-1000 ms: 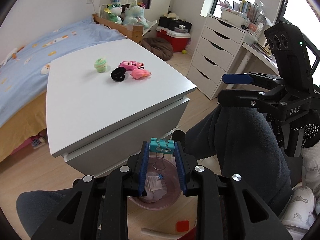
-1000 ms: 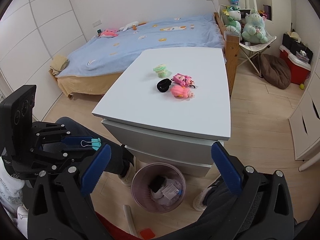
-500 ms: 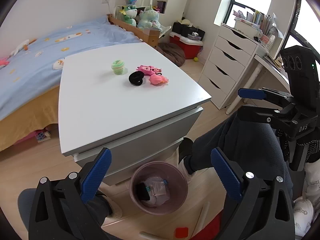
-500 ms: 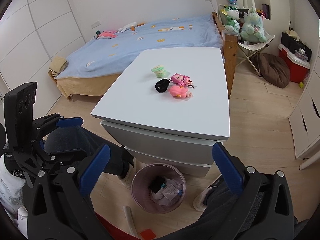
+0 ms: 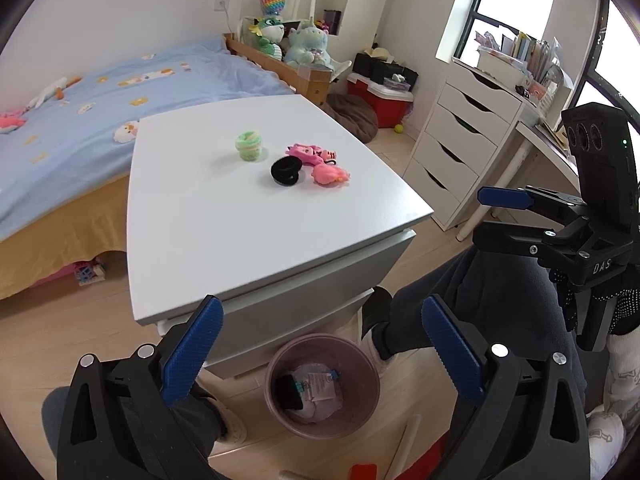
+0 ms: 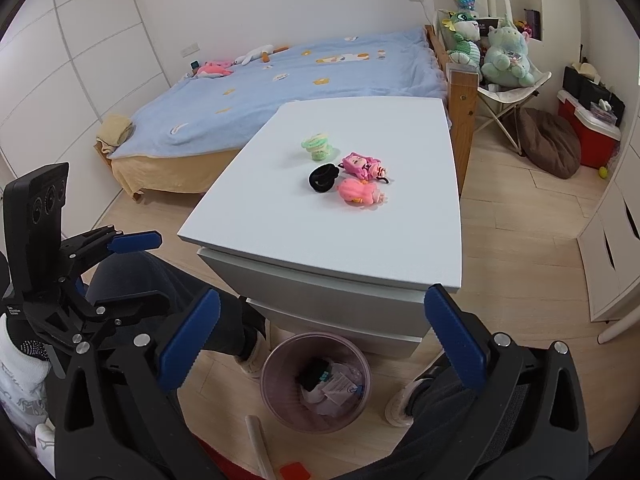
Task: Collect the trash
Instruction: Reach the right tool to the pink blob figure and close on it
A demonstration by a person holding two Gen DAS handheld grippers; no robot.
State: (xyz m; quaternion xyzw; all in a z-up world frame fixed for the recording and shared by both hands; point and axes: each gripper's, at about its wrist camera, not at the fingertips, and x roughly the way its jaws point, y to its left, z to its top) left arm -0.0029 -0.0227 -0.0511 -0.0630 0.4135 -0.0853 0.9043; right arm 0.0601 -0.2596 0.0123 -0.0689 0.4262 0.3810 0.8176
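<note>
Trash bin (image 5: pixel 322 386) at lower centre holds light, soft scraps, best pinched by an edge; both grippers (image 5: pixel 320 344) (image 6: pixel 318 340) gape wide, empty.

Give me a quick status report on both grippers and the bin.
Left gripper open, jaws just opened, empty. Right gripper open, empty. Trash bin below, holding trash. Nothing in the way.

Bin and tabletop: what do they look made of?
The bin: likely thin plastic, pinkish and semi-translucent, since the light floor shows faintly through its wall; a smooth moulded rim. The tabletop: probably painted or laminated board, matte white, flat with crisp square edges and no grain showing. Neither can be confirmed by look alone.
</note>
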